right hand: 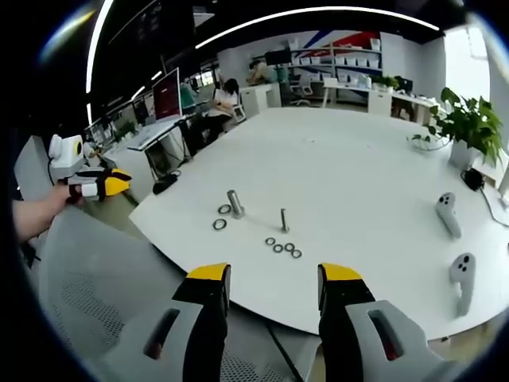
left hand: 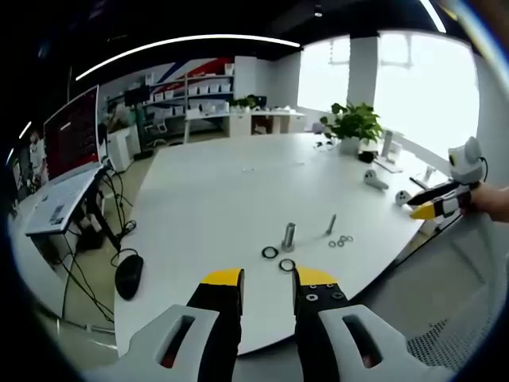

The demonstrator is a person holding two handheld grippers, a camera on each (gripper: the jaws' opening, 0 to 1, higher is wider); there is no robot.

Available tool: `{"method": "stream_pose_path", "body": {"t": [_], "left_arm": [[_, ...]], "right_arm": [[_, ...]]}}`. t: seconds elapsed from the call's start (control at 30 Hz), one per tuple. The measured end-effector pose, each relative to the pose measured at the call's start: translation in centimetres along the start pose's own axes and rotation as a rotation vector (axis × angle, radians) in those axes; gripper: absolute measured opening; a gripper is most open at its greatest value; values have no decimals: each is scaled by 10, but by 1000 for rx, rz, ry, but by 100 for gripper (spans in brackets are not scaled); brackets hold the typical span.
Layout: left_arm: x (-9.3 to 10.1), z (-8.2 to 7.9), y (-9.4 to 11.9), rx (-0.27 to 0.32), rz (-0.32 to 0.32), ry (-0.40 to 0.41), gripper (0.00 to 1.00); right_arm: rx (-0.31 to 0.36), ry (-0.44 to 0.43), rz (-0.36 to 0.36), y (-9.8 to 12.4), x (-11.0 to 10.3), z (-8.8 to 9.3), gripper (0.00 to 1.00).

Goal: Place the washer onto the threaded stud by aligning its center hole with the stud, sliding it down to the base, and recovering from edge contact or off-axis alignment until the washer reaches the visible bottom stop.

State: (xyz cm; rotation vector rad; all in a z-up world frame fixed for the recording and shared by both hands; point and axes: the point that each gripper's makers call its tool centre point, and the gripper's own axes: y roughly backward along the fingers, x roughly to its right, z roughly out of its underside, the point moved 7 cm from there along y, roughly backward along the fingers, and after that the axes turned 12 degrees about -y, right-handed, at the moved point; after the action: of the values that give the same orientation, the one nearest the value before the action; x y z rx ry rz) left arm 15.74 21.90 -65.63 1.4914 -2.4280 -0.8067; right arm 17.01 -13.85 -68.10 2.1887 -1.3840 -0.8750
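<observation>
White table — tongs yellow-tipped, washers seemingly dark.

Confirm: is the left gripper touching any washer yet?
Apart. Left gripper view shows bare table between the left gripper and the nearest washer; its jaws are open and empty.

We note open table around the stud, a thicker bolt just left, washers in front, controllers well right.

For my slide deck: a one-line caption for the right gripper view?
Open right gripper faces a white table with two upright studs, loose washers between.
</observation>
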Motion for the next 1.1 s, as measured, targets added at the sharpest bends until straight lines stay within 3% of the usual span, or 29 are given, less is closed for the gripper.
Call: {"method": "stream_pose_path", "body": {"t": [0.33,0.47,1.1], "left_arm": [[1,2,-2,-23,7,-3,22],[1,2,-2,-27,9,-3,21],[-1,8,-3,-62,5,1,22]], "right_arm": [[-43,7,-30,-5,-3,5,44],[-19,0,-35,-3,-3,2,43],[-25,-15,-35,-5,-4,3,42]]}}
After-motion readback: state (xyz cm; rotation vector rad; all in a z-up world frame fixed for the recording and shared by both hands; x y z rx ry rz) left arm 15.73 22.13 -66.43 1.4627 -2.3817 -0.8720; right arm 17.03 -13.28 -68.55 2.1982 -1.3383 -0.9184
